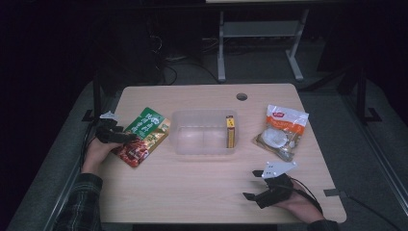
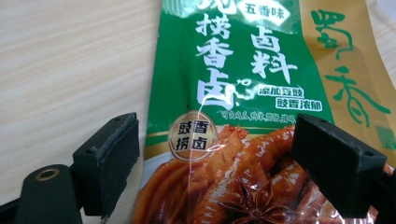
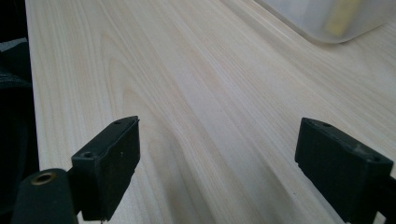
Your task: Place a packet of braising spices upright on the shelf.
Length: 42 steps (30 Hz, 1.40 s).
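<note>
Left gripper point(image 2: 215, 154) jaws wide, straddling the green sauce packet point(image 1: 143, 135) lying flat at the table's point(image 1: 202, 192) left side, beside the clear tub point(image 1: 204, 132); pads not pressing it. Right gripper point(image 3: 217, 158) jaws wide too, over bare wood near the front right.

I'm working in what looks like a lab or test room, not a home. A plain pale-wood tabletop point(image 1: 202, 192) with a round cable hole point(image 1: 241, 96) at one o'clock stands on grey carpet point(image 1: 365, 159). At twelve o'clock, a second desk's white metal legs point(image 1: 221, 48) rise from the dark, with loose cables point(image 1: 166, 72) on the floor at eleven.
</note>
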Available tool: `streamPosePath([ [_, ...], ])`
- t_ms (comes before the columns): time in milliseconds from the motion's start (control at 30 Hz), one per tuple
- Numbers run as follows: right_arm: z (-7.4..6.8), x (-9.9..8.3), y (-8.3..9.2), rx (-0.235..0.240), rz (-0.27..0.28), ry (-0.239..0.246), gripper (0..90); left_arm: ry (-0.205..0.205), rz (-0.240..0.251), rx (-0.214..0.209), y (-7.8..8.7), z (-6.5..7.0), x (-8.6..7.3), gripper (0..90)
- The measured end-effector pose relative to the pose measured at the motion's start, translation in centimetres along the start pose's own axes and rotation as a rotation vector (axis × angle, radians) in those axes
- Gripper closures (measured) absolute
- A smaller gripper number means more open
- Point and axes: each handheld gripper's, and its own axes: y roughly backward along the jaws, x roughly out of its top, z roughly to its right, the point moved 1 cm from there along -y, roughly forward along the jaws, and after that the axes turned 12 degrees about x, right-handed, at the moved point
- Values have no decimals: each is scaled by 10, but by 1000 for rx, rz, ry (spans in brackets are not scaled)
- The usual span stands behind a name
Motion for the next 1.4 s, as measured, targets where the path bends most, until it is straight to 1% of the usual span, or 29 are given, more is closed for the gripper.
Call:
streamPosePath([
  [100, 0, 0, 0, 0, 1, 2, 135, -5, -5, 6, -1, 0, 0, 130],
  [167, 0, 0, 0, 0, 1, 3, 135, -9, 3, 20, -1, 0, 1, 129],
  [200, 0, 0, 0, 1, 1, 1, 136, -7, 3, 17, -1, 0, 0, 129],
  [267, 0, 0, 0, 2, 0, 1, 135, 4, 6, -4, -2, 0, -1, 125],
  [367, 0, 0, 0, 4, -2, -1, 136, -12, -4, 0, -2, 1, 0, 117],
  [400, 0, 0, 0, 4, -2, -1, 135, -24, -7, 0, -2, 2, 0, 117],
  [533, 0, 0, -1, 4, -1, -1, 135, -42, -19, 1, -1, 6, 0, 118],
  [633, 0, 0, -1, 4, -3, 0, 136, -43, -20, 8, -1, 7, 0, 130],
  [667, 0, 0, -1, 4, -4, -2, 135, -51, -24, 10, -1, 8, 1, 136],
  [767, 0, 0, -1, 5, -3, -2, 135, -68, -26, 11, 1, 11, 1, 200],
  [833, 0, 0, -1, 4, -3, -1, 136, -68, -20, 13, 2, 11, 0, 236],
  [1033, 0, 0, -1, 4, -7, -2, 136, -84, -18, 17, 5, 13, 1, 418],
  [1100, 0, 0, -1, 3, -6, -2, 136, -89, -27, 23, 6, 14, 2, 465],
  [1167, 0, 0, -1, 4, -6, -2, 136, -90, -28, 26, 7, 15, 1, 530],
  [1200, 0, 0, -1, 4, -6, -1, 136, -92, -32, 29, 8, 15, 1, 581],
  [1333, 0, 0, -1, 3, -7, -1, 137, -73, -42, 37, 10, 14, 1, 737],
  [1400, 0, 0, -1, 2, -8, 0, 137, -67, -44, 39, 10, 13, 1, 779],
])
